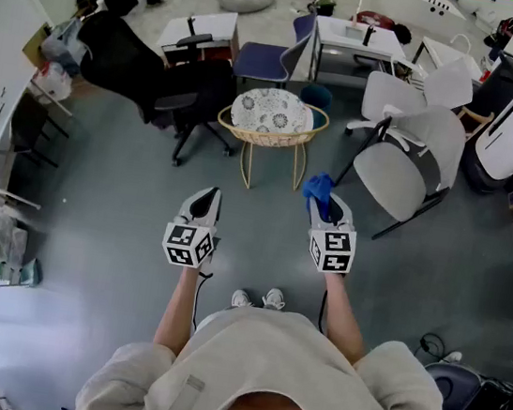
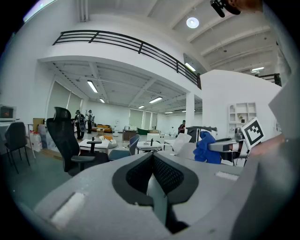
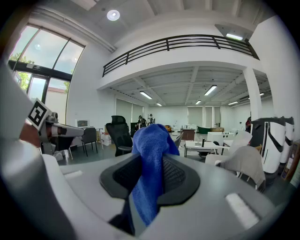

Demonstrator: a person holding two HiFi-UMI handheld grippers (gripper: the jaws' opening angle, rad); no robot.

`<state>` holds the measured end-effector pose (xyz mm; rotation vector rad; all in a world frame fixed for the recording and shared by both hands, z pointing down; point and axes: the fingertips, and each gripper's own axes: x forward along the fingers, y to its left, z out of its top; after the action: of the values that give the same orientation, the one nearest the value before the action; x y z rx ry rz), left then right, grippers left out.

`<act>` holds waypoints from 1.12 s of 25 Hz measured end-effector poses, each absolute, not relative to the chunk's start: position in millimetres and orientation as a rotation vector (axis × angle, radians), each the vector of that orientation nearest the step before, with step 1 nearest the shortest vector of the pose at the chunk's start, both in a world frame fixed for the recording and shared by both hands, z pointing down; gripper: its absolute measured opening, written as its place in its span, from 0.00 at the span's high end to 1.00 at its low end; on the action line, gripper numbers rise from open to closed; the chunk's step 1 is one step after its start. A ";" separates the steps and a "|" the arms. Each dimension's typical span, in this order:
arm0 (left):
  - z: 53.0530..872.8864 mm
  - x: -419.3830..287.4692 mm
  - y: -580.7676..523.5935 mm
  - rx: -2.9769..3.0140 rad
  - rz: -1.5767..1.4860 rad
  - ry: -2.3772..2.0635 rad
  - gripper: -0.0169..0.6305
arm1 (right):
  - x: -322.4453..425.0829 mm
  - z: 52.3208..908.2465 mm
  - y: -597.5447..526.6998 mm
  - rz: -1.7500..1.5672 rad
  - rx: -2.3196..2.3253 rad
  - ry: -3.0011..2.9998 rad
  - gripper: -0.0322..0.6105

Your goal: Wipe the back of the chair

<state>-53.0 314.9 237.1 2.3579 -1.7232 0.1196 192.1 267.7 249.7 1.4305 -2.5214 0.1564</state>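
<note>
The right gripper (image 1: 322, 207) pinches the soft, light blue cloth (image 3: 151, 145) mid-fold, the left gripper (image 2: 152, 180) is pressed together and empty, and the grey chair (image 1: 416, 151), probably the one meant, stands apart ahead-right.

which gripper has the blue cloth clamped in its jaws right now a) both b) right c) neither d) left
B: the right gripper view shows the blue cloth pinched between the jaws of the right gripper, while the left gripper has its jaws together with nothing between them.
</note>
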 end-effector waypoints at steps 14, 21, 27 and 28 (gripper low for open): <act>250.4 -38.1 323.0 2.309 0.099 -1.760 0.97 | 198.9 263.7 273.1 0.177 1.364 -2.565 0.78; 259.4 -29.6 315.6 2.301 0.102 -1.742 0.97 | 188.6 270.0 270.8 0.178 1.306 -2.582 0.78; 257.9 -41.2 297.8 2.308 0.096 -1.733 0.97 | 174.4 272.2 254.2 0.182 1.299 -2.574 0.78; 258.7 -44.5 293.4 2.308 0.097 -1.727 0.97 | 171.5 272.9 249.9 0.182 1.302 -2.571 0.78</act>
<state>-44.5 293.4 258.7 2.3078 -1.7270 0.0967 171.5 249.9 272.9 1.3016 -2.5713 0.1819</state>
